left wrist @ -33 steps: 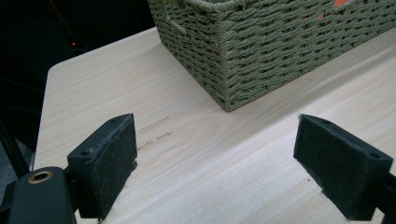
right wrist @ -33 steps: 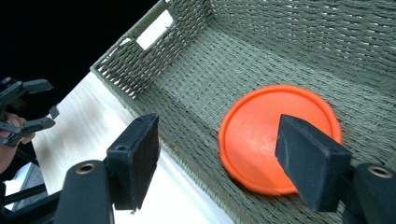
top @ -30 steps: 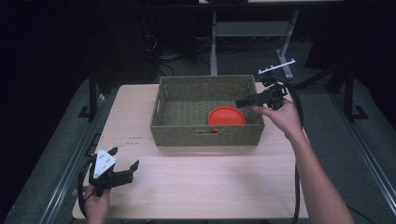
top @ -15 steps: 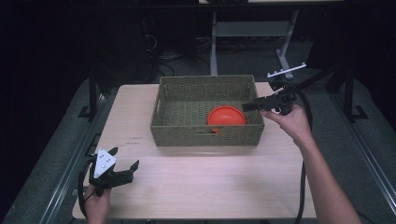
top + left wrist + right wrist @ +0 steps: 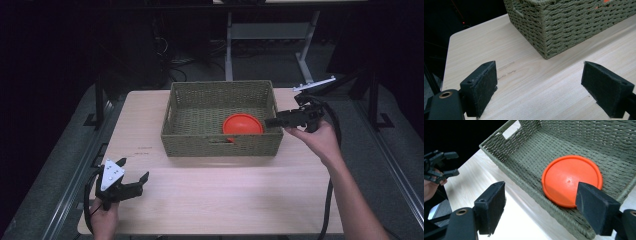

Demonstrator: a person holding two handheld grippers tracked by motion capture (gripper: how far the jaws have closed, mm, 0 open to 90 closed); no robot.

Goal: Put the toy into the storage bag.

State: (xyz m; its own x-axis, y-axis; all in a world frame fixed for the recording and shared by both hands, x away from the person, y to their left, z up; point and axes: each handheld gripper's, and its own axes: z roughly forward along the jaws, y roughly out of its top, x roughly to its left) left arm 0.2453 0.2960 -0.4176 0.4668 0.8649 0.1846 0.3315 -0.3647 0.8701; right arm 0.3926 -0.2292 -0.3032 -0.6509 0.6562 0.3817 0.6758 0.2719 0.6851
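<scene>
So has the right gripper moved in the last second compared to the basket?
Yes. The right gripper has pulled back to the right: its jaws reached in over the orange disc before, and now sit at the right wall of the basket.

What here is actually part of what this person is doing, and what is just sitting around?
Part of the job, most likely:
- orange disc lying in the basket
- green woven basket
- right claw, open beside the basket
- left claw, open over bare table

Just around:
- wooden table
- metal frame behind the table

Green woven basket (image 5: 220, 142) with orange disc (image 5: 242, 124) on wooden table (image 5: 225, 200)
</scene>
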